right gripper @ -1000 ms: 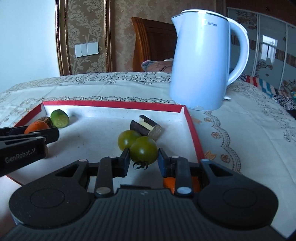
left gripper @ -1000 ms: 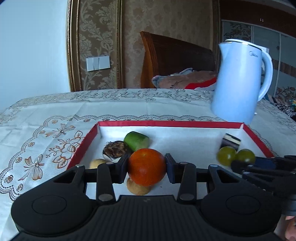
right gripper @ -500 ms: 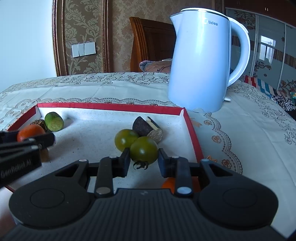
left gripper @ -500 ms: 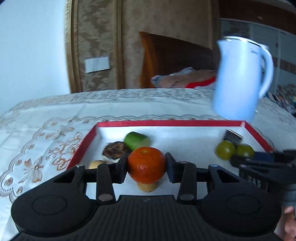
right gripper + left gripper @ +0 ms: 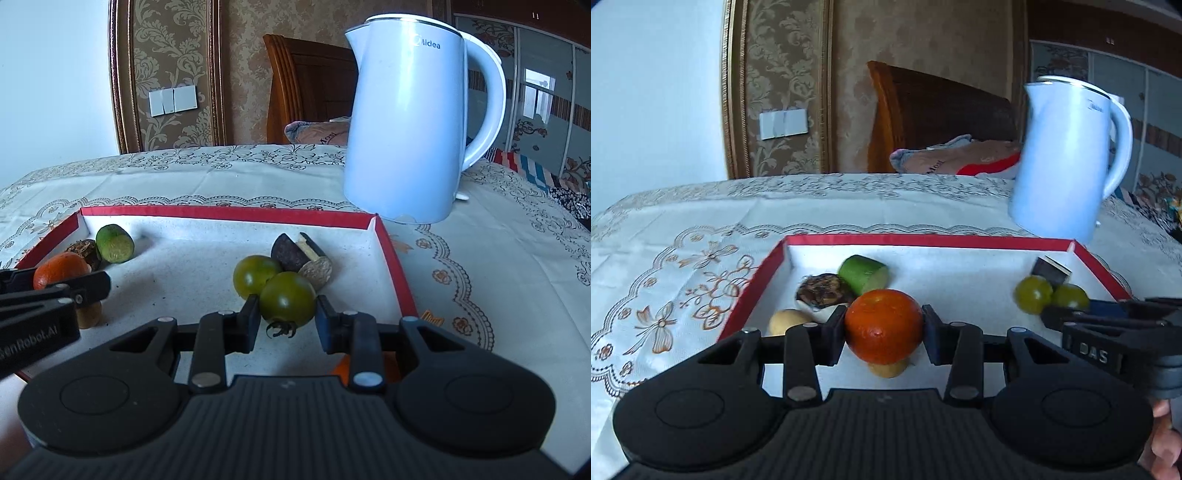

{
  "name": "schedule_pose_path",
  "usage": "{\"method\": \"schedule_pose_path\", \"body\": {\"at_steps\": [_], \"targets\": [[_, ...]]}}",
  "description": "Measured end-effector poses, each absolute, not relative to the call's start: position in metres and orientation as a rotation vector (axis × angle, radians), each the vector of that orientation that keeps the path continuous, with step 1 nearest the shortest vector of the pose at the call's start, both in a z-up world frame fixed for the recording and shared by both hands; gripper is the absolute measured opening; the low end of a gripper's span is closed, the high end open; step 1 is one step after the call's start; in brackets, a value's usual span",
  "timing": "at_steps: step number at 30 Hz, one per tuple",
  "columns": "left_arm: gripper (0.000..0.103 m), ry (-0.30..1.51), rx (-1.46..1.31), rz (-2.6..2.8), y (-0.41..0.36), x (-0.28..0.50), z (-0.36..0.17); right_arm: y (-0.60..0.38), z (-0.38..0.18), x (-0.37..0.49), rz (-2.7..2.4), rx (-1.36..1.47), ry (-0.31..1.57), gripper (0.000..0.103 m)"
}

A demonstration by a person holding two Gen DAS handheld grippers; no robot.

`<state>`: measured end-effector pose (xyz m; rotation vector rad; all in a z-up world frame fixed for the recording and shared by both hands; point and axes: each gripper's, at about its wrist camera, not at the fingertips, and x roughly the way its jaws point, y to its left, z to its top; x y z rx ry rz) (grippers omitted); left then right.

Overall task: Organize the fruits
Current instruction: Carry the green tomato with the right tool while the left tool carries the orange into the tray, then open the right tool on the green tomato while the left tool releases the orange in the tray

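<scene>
Orange fruit (image 5: pixel 884 325) clamped in my left gripper (image 5: pixel 884 334); green tomato (image 5: pixel 287 299) clamped in right gripper (image 5: pixel 286 323); both above red-rimmed tray (image 5: pixel 221 213); neither placed yet; several pieces left.

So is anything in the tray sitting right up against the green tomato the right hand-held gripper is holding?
Yes. A second green tomato sits just behind and left of the held green tomato in the right hand-held gripper, and dark cut pieces lie behind them. The front looks free.
</scene>
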<state>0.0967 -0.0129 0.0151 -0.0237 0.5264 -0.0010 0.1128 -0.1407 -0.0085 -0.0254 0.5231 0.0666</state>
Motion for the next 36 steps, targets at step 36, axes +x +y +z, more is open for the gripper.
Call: {"method": "schedule_pose_path", "body": {"at_steps": [36], "targets": [[0.054,0.570,-0.072,0.052,-0.002,0.103,0.010,-0.138,-0.006,0.102,0.077,-0.023,0.495,0.046]]}}
